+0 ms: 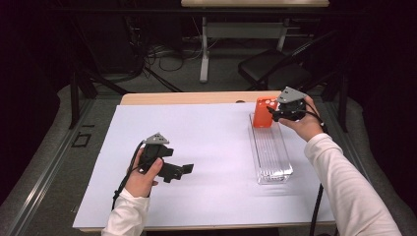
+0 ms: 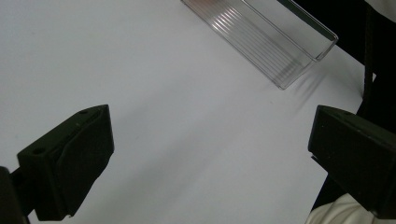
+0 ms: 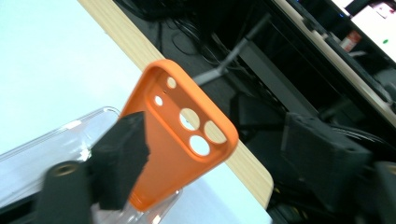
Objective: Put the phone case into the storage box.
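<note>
An orange phone case (image 1: 263,112) with camera holes stands upright at the far end of a clear ribbed plastic tray (image 1: 271,152). My right gripper (image 1: 273,113) is at the case's right side. In the right gripper view the case (image 3: 182,140) leans between the jaws of the right gripper (image 3: 219,151), which are open. The left jaw is close against the case and the right jaw stands well clear of it. My left gripper (image 1: 183,170) rests low over the white sheet at the front left. It (image 2: 210,158) is wide open with nothing between its jaws.
A white sheet (image 1: 196,132) covers most of the wooden table (image 1: 187,97). The tray's near end (image 2: 280,51) lies ahead of the left gripper. Beyond the table's far edge stand a dark chair (image 1: 275,69), a desk leg (image 1: 204,54) and cables on the floor.
</note>
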`<state>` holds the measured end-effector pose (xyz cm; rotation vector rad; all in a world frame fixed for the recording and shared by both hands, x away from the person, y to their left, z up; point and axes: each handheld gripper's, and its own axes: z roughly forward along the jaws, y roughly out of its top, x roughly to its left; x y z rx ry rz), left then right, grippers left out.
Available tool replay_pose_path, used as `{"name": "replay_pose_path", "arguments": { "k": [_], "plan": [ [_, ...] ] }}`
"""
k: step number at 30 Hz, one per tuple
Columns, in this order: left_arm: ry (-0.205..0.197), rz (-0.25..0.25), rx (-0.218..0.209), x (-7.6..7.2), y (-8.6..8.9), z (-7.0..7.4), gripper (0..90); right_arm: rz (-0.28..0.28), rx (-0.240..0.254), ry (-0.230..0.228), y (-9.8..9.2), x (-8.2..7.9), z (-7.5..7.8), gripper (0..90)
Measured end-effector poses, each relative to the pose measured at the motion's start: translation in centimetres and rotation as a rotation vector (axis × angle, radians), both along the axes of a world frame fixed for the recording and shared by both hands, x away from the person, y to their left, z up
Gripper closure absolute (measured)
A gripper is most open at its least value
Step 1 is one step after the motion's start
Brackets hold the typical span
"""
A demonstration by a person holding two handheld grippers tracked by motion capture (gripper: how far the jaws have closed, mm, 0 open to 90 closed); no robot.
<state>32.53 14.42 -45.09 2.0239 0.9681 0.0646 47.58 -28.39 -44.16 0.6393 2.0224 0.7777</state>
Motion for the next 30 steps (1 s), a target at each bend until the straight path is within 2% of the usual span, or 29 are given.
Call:
{"name": "replay_pose_path", "arguments": {
  "k": [1, 6, 10, 17, 30],
  "plan": [
    [0.000, -0.001, 0.000, 0.0, 0.0, 0.0, 0.6, -0.011, -0.006, 0.000, 0.1, -0.1, 0.1, 17.0],
    [-0.002, 0.001, -0.005, 0.0, 0.1, 0.0, 0.6, -0.011, 0.024, 0.029, 0.3, -0.3, 0.5, 12.7],
    [-0.004, -0.001, -0.009, 0.0, 0.1, 0.1, 0.6, -0.010, 0.055, 0.070, 0.4, -0.3, 0.7, 0.3],
    [-0.006, 0.001, -0.013, -0.1, 0.2, 0.1, 0.6, -0.027, 0.111, 0.098, 0.5, -0.4, 1.3, 0.0],
    [-0.005, -0.002, -0.017, 0.0, 0.4, 0.2, 0.6, -0.032, 0.139, 0.130, 0.7, -0.6, 1.8, 0.0]
  ]
}}
